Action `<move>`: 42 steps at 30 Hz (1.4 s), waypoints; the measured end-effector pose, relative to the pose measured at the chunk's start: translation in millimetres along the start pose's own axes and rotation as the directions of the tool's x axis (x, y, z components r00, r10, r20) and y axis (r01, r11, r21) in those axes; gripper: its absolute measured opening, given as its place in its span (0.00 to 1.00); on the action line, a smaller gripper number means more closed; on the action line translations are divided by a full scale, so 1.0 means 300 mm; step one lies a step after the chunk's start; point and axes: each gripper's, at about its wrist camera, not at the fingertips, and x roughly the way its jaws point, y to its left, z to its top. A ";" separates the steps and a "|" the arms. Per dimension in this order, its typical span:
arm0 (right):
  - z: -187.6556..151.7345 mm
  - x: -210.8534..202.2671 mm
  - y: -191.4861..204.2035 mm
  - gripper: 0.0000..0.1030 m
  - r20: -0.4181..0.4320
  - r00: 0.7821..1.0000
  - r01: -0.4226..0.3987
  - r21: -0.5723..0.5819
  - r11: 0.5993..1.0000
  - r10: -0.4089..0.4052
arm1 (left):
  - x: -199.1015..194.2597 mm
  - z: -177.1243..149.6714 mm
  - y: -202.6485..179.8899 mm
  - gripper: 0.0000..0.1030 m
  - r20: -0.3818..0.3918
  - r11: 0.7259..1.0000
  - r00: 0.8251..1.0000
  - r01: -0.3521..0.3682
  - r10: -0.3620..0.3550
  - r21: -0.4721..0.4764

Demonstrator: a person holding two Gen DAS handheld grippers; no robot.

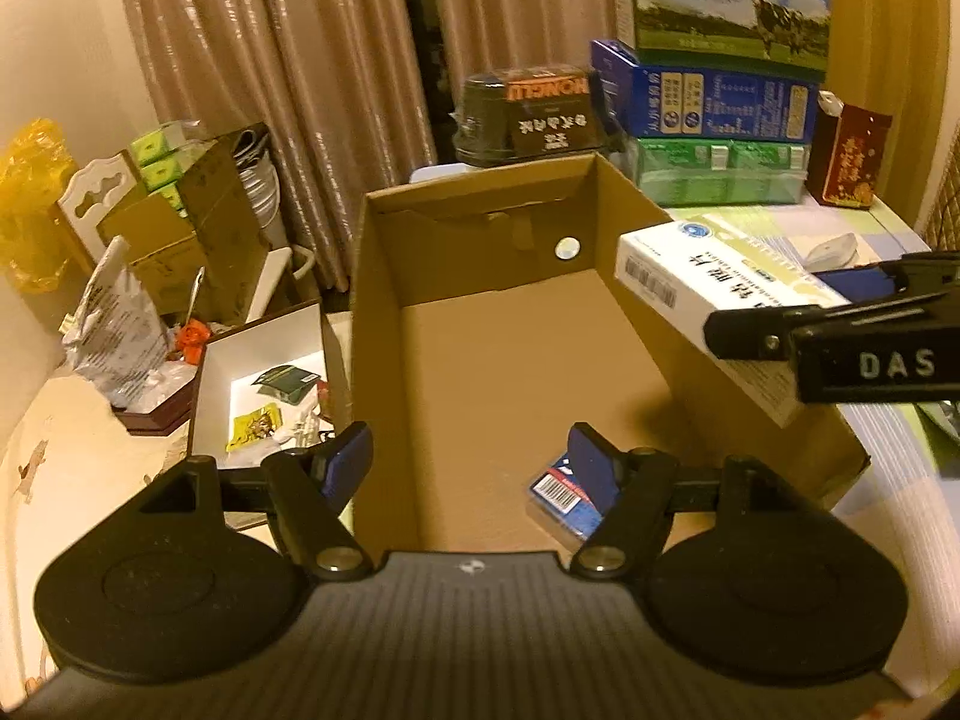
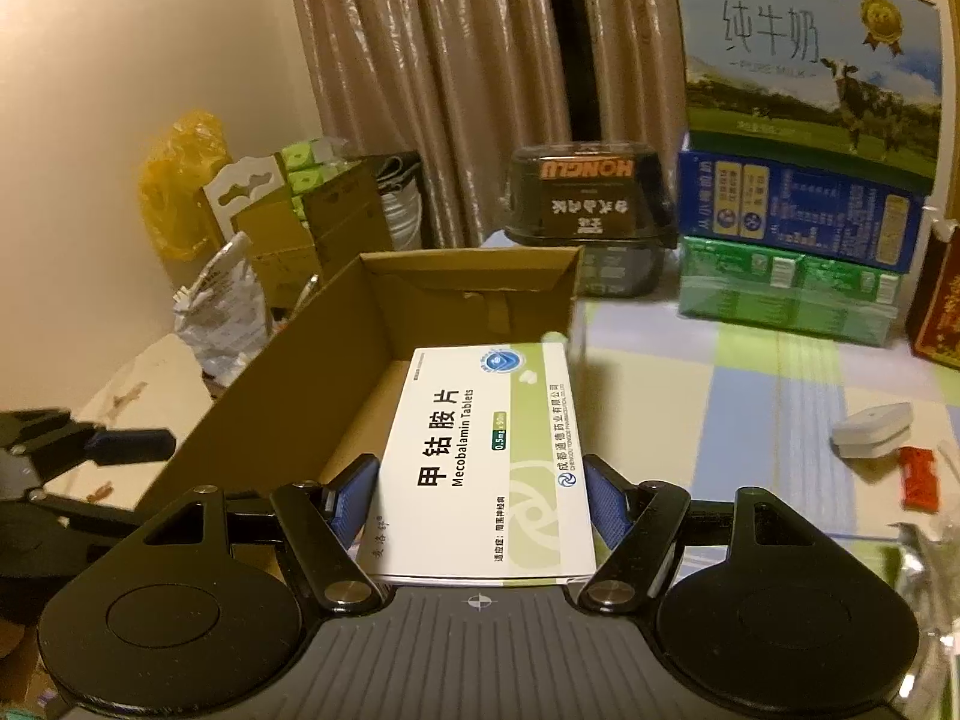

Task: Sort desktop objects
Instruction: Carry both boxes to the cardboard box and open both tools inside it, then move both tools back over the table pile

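Observation:
An open brown cardboard box (image 1: 510, 360) sits in front of me, with a small blue box (image 1: 564, 498) lying on its floor at the near right. My left gripper (image 1: 471, 468) hangs open over the near end of the cardboard box, its right finger just above the blue box and nothing between the fingers. My right gripper (image 2: 480, 498) is shut on a white and green medicine box (image 2: 486, 462) marked Mecobalamin Tablets. That medicine box (image 1: 690, 282) is held above the cardboard box's right wall.
A small white-lined box (image 1: 258, 396) with packets stands left of the cardboard box. Stacked milk cartons (image 2: 804, 120) and a black container (image 2: 588, 198) stand at the back. A white object (image 2: 870, 432) and a red item (image 2: 918, 474) lie on the checked cloth at the right.

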 end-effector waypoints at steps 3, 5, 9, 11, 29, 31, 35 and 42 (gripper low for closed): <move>0.006 0.015 -0.006 0.70 -0.014 0.999 -0.044 0.040 0.998 0.044 | -0.026 -0.006 0.017 0.66 0.009 1.000 1.000 0.001 0.000 -0.020; 0.004 0.000 -0.013 0.75 0.001 0.999 -0.039 0.057 0.998 0.039 | -0.045 -0.009 0.020 0.67 0.017 1.000 1.000 0.001 -0.001 -0.026; -0.005 -0.056 -0.032 0.78 0.021 0.999 -0.027 0.066 0.997 0.025 | -0.087 -0.010 0.019 0.69 0.037 0.999 0.999 0.010 -0.009 -0.042; -0.011 -0.100 -0.048 0.79 0.033 0.999 -0.015 0.075 0.997 0.012 | -0.114 -0.013 0.012 0.71 0.048 0.999 0.999 0.016 -0.014 -0.048; -0.323 -0.645 -0.221 0.93 0.104 0.978 0.175 0.063 0.982 -0.181 | -0.421 -0.034 -0.253 0.77 0.132 0.992 0.984 0.125 -0.121 -0.029; -0.371 -0.702 -0.257 0.93 0.099 0.973 0.203 0.083 0.976 -0.211 | -0.446 -0.037 -0.303 0.78 0.136 0.989 0.980 0.150 -0.146 -0.015; -0.445 -0.800 -0.349 0.93 0.082 0.959 0.260 0.133 0.956 -0.272 | -0.469 -0.052 -0.425 0.81 0.132 0.978 0.969 0.208 -0.208 0.012; -0.522 -0.929 -0.499 0.93 0.069 0.929 0.341 0.213 0.915 -0.363 | -0.431 -0.065 -0.642 0.85 0.081 0.952 0.949 0.299 -0.304 0.070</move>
